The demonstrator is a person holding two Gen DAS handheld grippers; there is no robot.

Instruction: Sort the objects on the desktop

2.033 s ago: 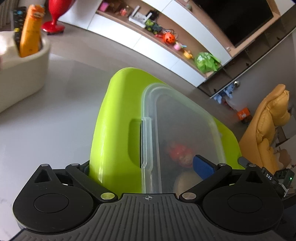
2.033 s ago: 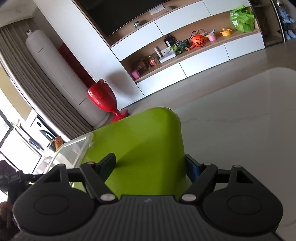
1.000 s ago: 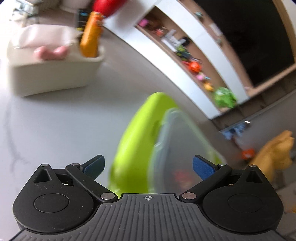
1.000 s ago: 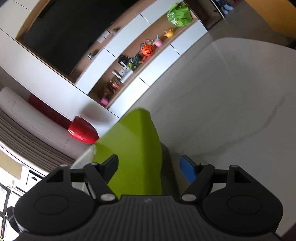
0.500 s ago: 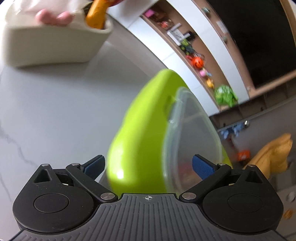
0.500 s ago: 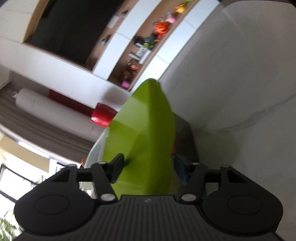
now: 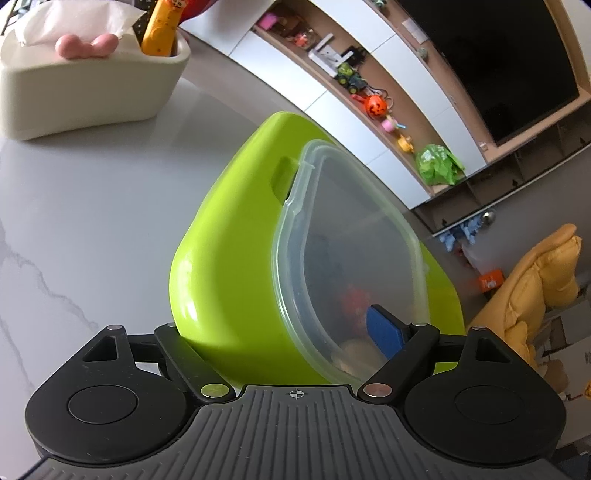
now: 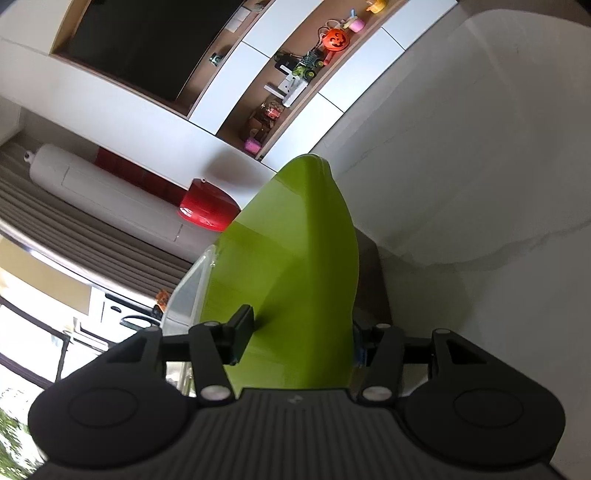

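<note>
A lime-green box (image 7: 229, 240) with a clear lid (image 7: 351, 229) stands tilted on its side on the white marble table (image 7: 74, 203). Small things, one of them red (image 7: 351, 299), show dimly through the lid. My left gripper (image 7: 284, 332) straddles the box's near end and its jaws are closing. Its blue pad (image 7: 384, 328) lies on the lid and the other finger is hidden behind the green wall. My right gripper (image 8: 300, 341) is shut on the green box (image 8: 295, 240) from the other side. Its black pad (image 8: 242, 332) presses the wall beside the lid's edge (image 8: 192, 288).
A cream tissue holder (image 7: 85, 88) stands at the table's far left with an orange stick-shaped item (image 7: 160, 27) and a pink object (image 7: 86, 44) in it. Bare tabletop (image 8: 480, 166) lies to the right. Shelves, a TV and a yellow chair (image 7: 535, 277) stand beyond the table.
The left jaws stood wide with both pads clear of the box; now they have narrowed onto it. The right jaws have closed on the green wall and that view has tipped down.
</note>
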